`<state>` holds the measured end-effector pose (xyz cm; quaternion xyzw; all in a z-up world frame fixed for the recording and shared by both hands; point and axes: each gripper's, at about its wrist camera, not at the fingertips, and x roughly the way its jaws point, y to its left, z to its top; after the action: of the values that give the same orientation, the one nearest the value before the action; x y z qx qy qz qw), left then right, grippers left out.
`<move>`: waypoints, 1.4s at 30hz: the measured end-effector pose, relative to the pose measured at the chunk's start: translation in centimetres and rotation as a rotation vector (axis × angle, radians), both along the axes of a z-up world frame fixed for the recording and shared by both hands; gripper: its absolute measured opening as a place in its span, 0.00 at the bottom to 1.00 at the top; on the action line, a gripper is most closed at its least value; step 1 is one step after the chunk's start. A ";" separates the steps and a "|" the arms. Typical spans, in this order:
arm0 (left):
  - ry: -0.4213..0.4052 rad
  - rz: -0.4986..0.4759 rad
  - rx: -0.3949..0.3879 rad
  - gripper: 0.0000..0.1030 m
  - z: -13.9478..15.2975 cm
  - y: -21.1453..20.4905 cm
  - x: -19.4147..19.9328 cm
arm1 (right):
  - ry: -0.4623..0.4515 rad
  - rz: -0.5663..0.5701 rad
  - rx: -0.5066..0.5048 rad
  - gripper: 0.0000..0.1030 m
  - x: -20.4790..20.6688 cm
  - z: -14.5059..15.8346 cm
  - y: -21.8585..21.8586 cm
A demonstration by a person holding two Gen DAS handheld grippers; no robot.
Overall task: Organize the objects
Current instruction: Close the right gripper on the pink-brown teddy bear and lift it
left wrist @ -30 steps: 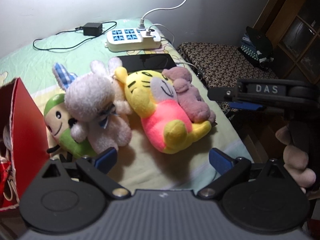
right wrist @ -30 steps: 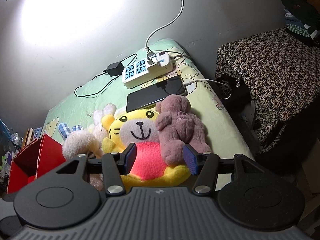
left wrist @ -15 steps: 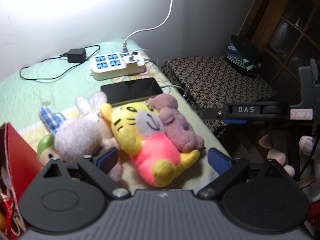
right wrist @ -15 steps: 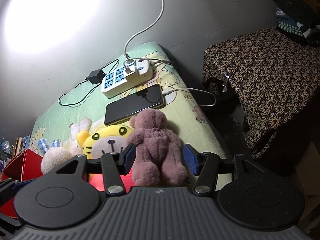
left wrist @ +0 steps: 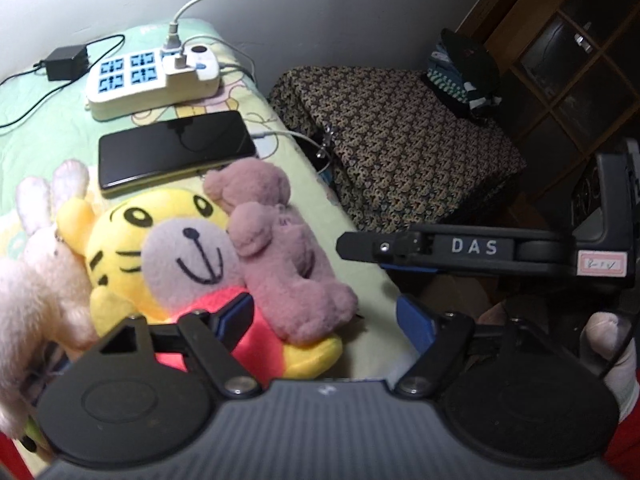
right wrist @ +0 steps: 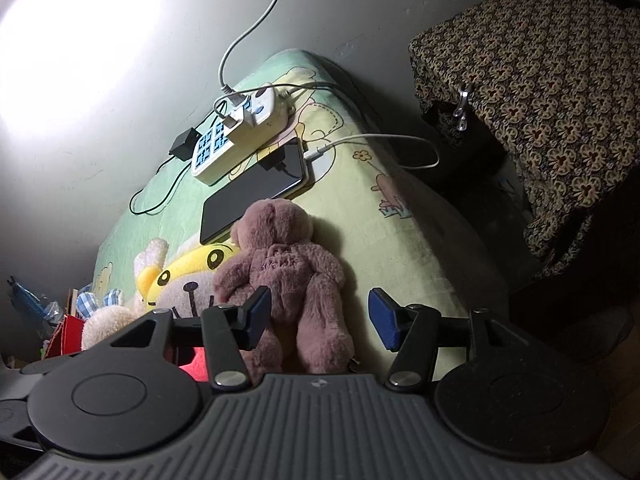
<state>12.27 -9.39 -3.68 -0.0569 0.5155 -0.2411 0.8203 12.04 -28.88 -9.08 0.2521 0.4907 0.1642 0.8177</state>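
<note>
The soft toys lie in a heap near the bed (right wrist: 380,232) edge. The bear (right wrist: 280,264) sprawls face down with one arm over the tiger (left wrist: 160,248), and a rabbit (left wrist: 36,248) is pressed in on the tiger's far side. That makes the bear the top, outermost piece and likely the easiest to lift first. The right gripper (right wrist: 320,316) is lined up on it, fingers (right wrist: 384,316) released and standing either side of the bear's legs. They straddle it without pinching, so nothing is held. The left gripper (left wrist: 324,318) hovers over the tiger's red belly, its fingers (left wrist: 236,316) also apart and empty, probably waiting to steady or take the tiger. The phone (left wrist: 176,148) and power strip (left wrist: 152,80) sit behind the toys with cables plugged in, clear of the grab. A red box (right wrist: 64,332) at the left edge looks like the toys' destination.
</note>
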 end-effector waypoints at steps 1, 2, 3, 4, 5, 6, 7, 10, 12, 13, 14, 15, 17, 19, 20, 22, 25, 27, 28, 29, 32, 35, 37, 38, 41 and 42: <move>0.023 0.004 -0.002 0.76 -0.6 0.0 0.5 | 0.010 0.001 0.015 0.56 0.3 -0.4 0.0; 0.043 0.009 -0.013 0.76 -1.1 0.2 0.9 | 0.024 0.008 0.035 0.56 0.7 -0.9 -0.1; 0.056 0.012 -0.024 0.76 -1.4 0.3 1.3 | 0.039 0.018 0.061 0.56 1.1 -1.4 -0.1; 0.060 0.013 -0.035 0.76 -1.6 0.3 1.8 | 0.052 0.027 0.092 0.56 1.4 -1.9 -0.1; 0.061 0.011 -0.043 0.76 -1.8 0.3 2.1 | 0.065 0.040 0.125 0.56 1.7 -2.3 0.0; 0.062 0.005 -0.047 0.77 -2.0 0.2 2.5 | 0.076 0.057 0.153 0.56 2.1 -2.8 0.2; 0.065 -0.005 -0.045 0.77 -2.4 0.0 2.8 | 0.085 0.070 0.169 0.56 2.4 -3.2 0.4; 0.061 -0.027 -0.017 0.78 -3.3 -0.7 3.4 | 0.079 0.094 0.185 0.58 3.3 -4.1 1.0; 0.037 -0.042 -0.001 0.80 -3.4 -1.2 3.4 | 0.070 0.098 0.190 0.60 3.7 -4.4 1.2; 0.026 -0.049 0.013 0.80 -3.4 -1.4 3.5 | 0.064 0.099 0.193 0.59 3.8 -4.5 1.3; 0.017 -0.056 0.021 0.79 -3.5 -1.6 3.4 | 0.053 0.104 0.190 0.57 4.0 -4.4 1.3; 0.009 -0.062 0.024 0.79 -3.4 -1.6 3.3 | 0.038 0.112 0.179 0.56 4.0 -4.2 1.2; -0.007 -0.074 0.033 0.78 -3.4 -1.7 3.3 | -0.002 0.141 0.151 0.51 3.8 -3.6 1.2; -0.011 -0.075 0.033 0.77 -3.1 -1.5 3.1 | -0.031 0.178 0.127 0.47 3.4 -2.9 1.3; -0.015 -0.075 0.030 0.77 -2.9 -1.4 2.9 | -0.040 0.195 0.121 0.46 3.1 -2.6 1.2; -0.029 -0.080 0.026 0.77 -2.2 -1.1 2.3 | -0.046 0.227 0.118 0.43 2.6 -1.8 1.1; -0.057 -0.062 0.010 0.77 -0.9 0.1 1.3 | -0.058 0.263 0.119 0.27 1.5 -0.6 0.9; -0.046 -0.053 -0.020 0.77 -0.2 0.9 1.0 | -0.053 0.272 0.132 0.27 0.9 0.1 1.0; -0.038 -0.054 -0.030 0.77 -0.1 1.0 0.8 | -0.055 0.266 0.131 0.27 0.6 0.4 1.2; -0.041 -0.054 -0.026 0.77 0.1 1.1 0.5 | -0.058 0.264 0.128 0.27 0.2 0.7 1.4; -0.088 -0.057 0.008 0.77 1.2 1.2 -0.7 | -0.094 0.279 0.128 0.27 -1.1 2.1 2.0; -0.111 -0.061 -0.020 0.77 2.7 2.0 -1.9 | -0.160 0.281 0.110 0.27 -2.8 4.1 2.2; -0.147 -0.062 -0.033 0.77 4.0 2.3 -3.0 | -0.203 0.270 0.111 0.27 -3.8 5.5 2.2; -0.168 -0.061 -0.035 0.77 4.7 2.4 -3.5 | -0.225 0.267 0.111 0.27 -4.3 6.1 2.2; -0.227 -0.060 -0.051 0.77 6.7 2.9 -5.5 | -0.297 0.273 0.097 0.27 -6.1 8.2 2.4; -0.243 -0.060 -0.055 0.77 7.2 3.2 -6.2 | -0.318 0.281 0.098 0.27 -6.7 8.7 2.5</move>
<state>6.09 -6.23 3.54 -0.0342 0.4067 -0.2848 0.8673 5.33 -26.35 -0.41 0.1915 0.3775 0.3378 0.8407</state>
